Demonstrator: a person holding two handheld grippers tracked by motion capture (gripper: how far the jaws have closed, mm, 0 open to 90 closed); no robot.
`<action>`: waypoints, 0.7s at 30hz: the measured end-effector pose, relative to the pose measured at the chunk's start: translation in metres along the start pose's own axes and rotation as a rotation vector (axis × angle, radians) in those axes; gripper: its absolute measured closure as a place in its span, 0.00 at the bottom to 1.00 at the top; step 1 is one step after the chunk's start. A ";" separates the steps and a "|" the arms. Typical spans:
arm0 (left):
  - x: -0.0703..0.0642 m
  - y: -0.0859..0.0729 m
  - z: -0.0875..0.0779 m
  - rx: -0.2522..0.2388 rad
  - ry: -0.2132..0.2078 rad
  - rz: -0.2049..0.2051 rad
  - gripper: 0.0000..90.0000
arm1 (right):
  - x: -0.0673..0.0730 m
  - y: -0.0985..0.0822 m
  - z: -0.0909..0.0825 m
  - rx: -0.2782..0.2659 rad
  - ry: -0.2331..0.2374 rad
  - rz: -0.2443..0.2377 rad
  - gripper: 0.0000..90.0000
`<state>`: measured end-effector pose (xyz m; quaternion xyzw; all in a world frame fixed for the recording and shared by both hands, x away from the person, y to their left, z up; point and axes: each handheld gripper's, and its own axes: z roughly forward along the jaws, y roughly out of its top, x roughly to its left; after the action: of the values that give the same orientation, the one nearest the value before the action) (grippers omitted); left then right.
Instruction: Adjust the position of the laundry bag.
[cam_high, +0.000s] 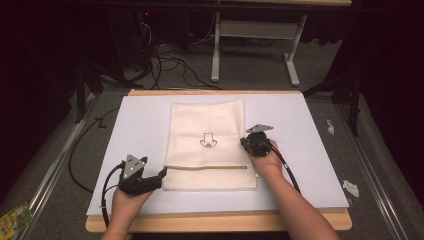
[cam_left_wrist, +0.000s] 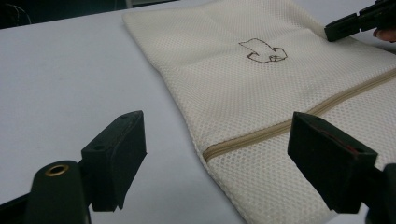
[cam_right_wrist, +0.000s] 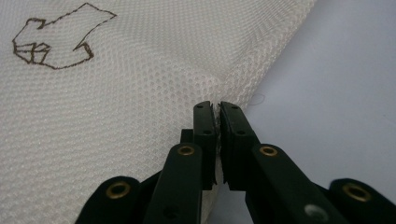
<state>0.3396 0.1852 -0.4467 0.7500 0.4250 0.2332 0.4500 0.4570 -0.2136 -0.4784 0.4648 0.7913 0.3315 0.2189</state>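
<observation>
Item: cream mesh laundry bag (cam_high: 207, 145), lying flat at the middle of your white table mat (cam_high: 140, 125), its closed end toward the far edge. A tan zipper (cam_high: 205, 167) runs across it near the edge closest to you, the pull at the right end. A small outlined arrow-and-box emblem (cam_high: 207, 140) sits near the bag's centre.

Your right gripper (cam_high: 246, 142) is at the bag's right edge, level with the emblem. In the right gripper view its jaws are pressed together on a pinch of the mesh edge (cam_right_wrist: 219, 91), which puckers up between the pads; the white mat shows just to the right of the fold.

Your left gripper (cam_high: 162, 173) rests at the bag's near-left corner, beside the zipper's left end. In the left gripper view its jaws stand wide apart, with the zipper end (cam_left_wrist: 208, 154) and bag corner lying between them; whether the right-hand pad touches the mesh is hard to judge, it appears just clear.

Surround: wooden tabletop (cam_high: 215, 222) under the mat; grey floor (cam_high: 60, 200) around it.
</observation>
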 end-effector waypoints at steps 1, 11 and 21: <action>0.000 0.000 0.000 -0.001 -0.001 -0.002 0.23 | 0.001 0.000 -0.001 0.003 -0.001 -0.009 0.97; -0.002 -0.002 0.008 0.040 -0.036 0.020 0.30 | -0.013 -0.014 -0.019 0.006 0.027 -0.005 0.97; -0.009 -0.003 0.016 0.068 -0.086 0.010 0.36 | -0.043 -0.038 -0.047 0.011 0.003 0.018 0.96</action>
<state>0.3445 0.1707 -0.4569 0.7763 0.4092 0.1884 0.4409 0.4245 -0.2795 -0.4722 0.4724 0.7893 0.3297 0.2122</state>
